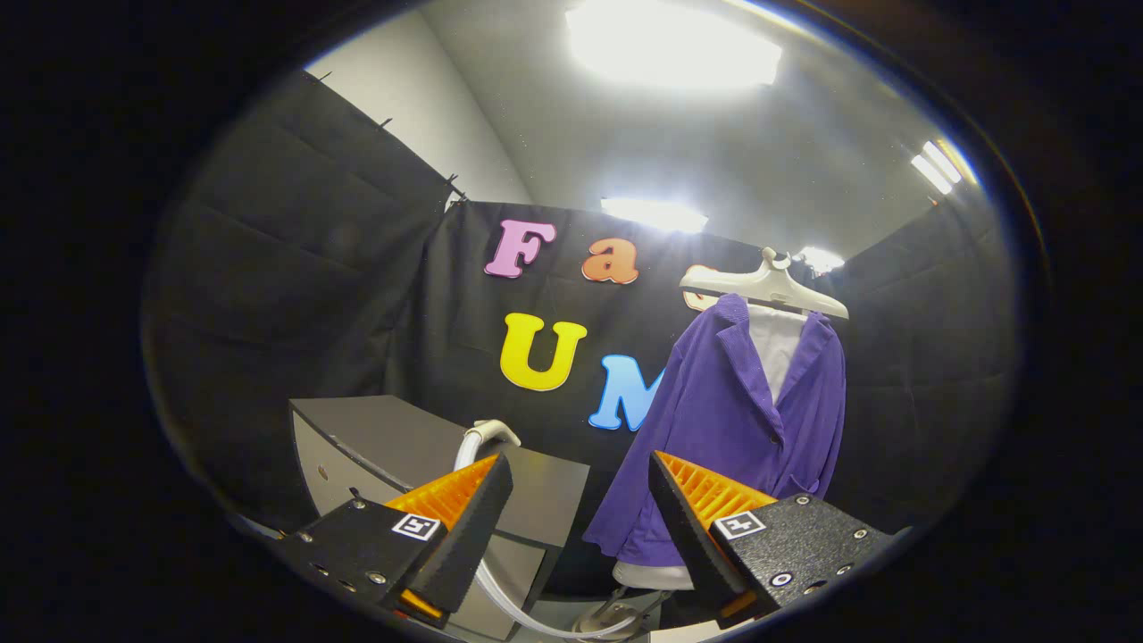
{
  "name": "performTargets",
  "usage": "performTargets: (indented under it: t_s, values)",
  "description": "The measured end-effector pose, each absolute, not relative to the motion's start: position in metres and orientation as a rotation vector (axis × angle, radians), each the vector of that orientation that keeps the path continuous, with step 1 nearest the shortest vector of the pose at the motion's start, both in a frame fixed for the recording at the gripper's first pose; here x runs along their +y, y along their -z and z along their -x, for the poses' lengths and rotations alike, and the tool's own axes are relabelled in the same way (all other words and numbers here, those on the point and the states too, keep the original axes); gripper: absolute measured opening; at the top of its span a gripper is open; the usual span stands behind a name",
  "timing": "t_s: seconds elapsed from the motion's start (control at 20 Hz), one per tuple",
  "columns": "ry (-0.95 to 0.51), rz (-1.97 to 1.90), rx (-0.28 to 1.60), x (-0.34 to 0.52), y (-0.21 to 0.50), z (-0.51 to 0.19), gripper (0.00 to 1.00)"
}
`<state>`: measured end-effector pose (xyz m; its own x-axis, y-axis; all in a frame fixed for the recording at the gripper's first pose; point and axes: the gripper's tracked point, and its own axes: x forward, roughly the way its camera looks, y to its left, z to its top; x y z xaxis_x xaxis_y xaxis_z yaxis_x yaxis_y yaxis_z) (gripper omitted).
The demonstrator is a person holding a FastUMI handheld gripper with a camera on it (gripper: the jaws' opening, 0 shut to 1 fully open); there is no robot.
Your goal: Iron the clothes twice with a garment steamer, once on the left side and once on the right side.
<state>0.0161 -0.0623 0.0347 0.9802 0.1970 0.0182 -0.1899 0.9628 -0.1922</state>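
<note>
A purple jacket [741,420] over a white shirt [775,344] hangs on a pale hanger [763,286], beyond my right finger. My gripper [580,478] is open, with nothing between its fingers. A white steamer handle [487,435] pokes up just behind the left fingertip, on top of a grey box [393,442]. Its white hose [522,607] curves down between the fingers toward a stand base below the jacket.
The grey box stands to the left of the jacket, close ahead of the left finger. Black cloth walls close the booth behind and on both sides. Ceiling lights glare overhead.
</note>
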Motion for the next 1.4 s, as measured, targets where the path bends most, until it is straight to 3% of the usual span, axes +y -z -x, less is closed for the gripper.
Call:
performTargets:
  t_s: [0.35,0.75,1.4]
  values:
    - [-0.270,0.068,-0.049,-0.049,-0.079,-0.033,0.95]
    - [-0.366,0.016,0.190,-0.013,-0.035,-0.078,0.95]
    - [-0.163,-0.298,0.500,0.068,0.006,-0.227,0.94]
